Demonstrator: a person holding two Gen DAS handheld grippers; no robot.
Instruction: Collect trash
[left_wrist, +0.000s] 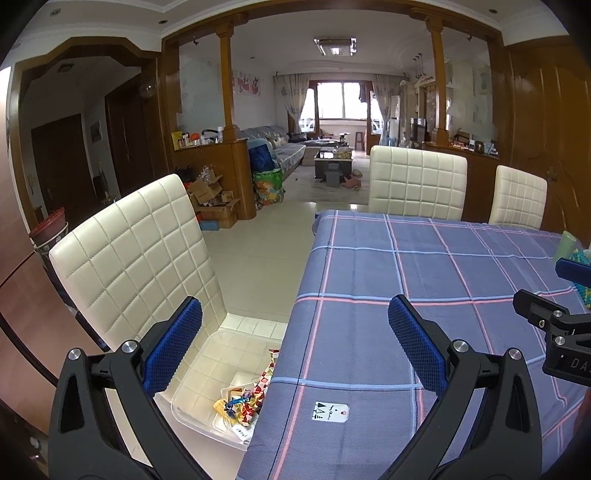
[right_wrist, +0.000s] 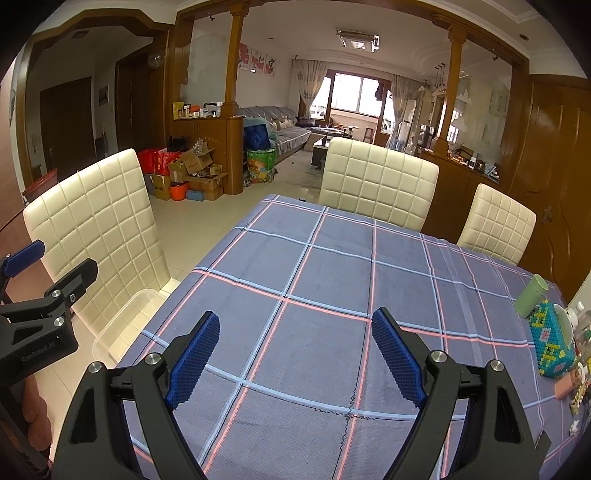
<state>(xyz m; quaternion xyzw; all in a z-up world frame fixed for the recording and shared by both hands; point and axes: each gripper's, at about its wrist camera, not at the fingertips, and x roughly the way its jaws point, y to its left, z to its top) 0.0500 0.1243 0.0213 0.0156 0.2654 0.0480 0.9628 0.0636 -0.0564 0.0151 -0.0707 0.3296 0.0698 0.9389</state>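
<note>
A small white paper tag (left_wrist: 330, 412) lies on the blue plaid tablecloth (left_wrist: 424, 273) near the table's front left edge. A clear plastic bin (left_wrist: 199, 369) sits on the cream chair's seat beside the table; it holds colourful wrappers (left_wrist: 245, 397). My left gripper (left_wrist: 295, 321) is open and empty, above the table edge, the tag just below and between its fingers. My right gripper (right_wrist: 295, 332) is open and empty over the bare cloth (right_wrist: 332, 266). The bin's rim (right_wrist: 125, 314) shows at the left in the right wrist view.
Cream quilted chairs (left_wrist: 417, 181) (right_wrist: 376, 181) stand around the table. At the table's right edge are a green cup (right_wrist: 530, 297), a beaded box (right_wrist: 550, 341) and small items. Cardboard boxes (right_wrist: 195, 173) sit on the floor by a wooden divider.
</note>
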